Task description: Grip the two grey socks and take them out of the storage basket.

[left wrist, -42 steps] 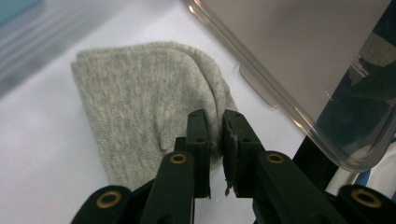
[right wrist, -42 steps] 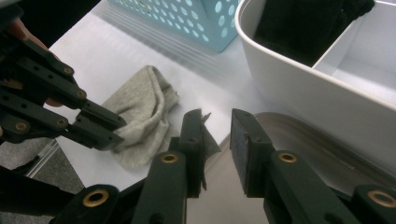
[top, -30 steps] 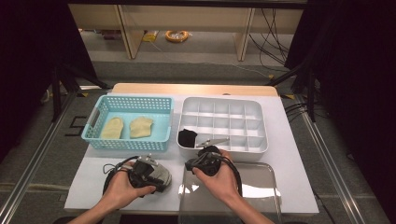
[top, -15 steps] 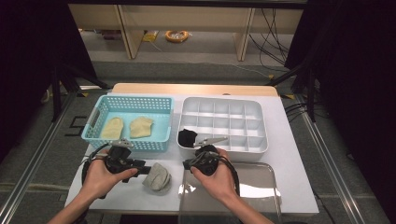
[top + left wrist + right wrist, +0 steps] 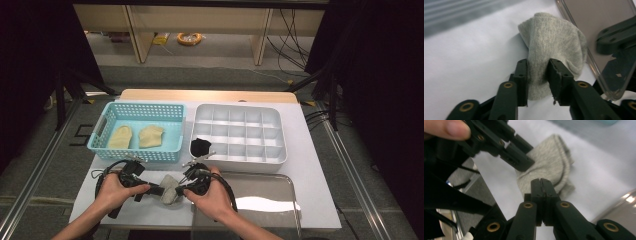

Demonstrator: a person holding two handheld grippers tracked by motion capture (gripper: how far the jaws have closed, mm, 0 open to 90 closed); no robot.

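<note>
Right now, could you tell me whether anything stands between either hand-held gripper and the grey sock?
Nothing visible does. The left hand-held gripper already has the grey sock between its jaws, pads pressing the fabric. The right hand-held gripper, jaws shut, sits at the sock's edge.

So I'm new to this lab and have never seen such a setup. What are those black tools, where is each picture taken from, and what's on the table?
A person holds a hand-held two-jaw gripper in each hand. The high view looks down on the white table. The other two pictures come from cameras riding on each gripper, looking along its jaws.

On the table are a blue basket with two yellowish socks, a white divided tray holding a black sock, and a clear tray at the front.

The left gripper has just been closing around a grey sock, its pads on a fold of it. The right gripper, jaws together, sits at the sock's edge; whether it pinches fabric is unclear.
</note>
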